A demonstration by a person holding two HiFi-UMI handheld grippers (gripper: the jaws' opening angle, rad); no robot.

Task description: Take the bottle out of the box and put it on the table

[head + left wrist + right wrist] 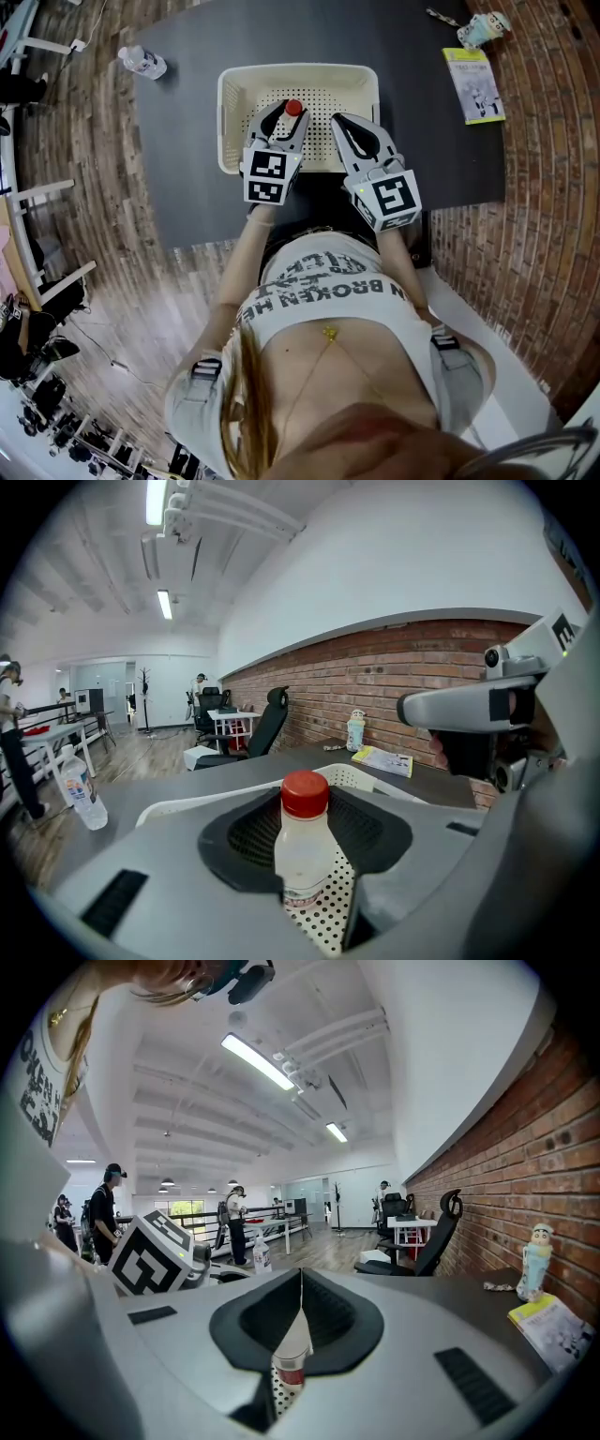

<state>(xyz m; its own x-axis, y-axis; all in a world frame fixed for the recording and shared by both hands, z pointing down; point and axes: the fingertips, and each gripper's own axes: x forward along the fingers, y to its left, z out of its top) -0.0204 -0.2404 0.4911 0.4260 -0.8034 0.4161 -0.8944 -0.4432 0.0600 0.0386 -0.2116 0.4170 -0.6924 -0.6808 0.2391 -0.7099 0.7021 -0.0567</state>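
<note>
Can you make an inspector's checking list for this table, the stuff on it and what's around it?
Surface: dark table, mostly bare.
Job's things: red-capped bottle stands upright inside the cream basket; it is not yet out on the table.
Clutter: spare clear bottle at one far corner; booklet and small figure at the other.
Grippers: left gripper closed round the red-capped bottle; right gripper has its jaws together, holds nothing, and sits beside it over the basket.
Cables: nothing seen on the table.
Surroundings: brick wall, office chair, people standing farther back.
</note>
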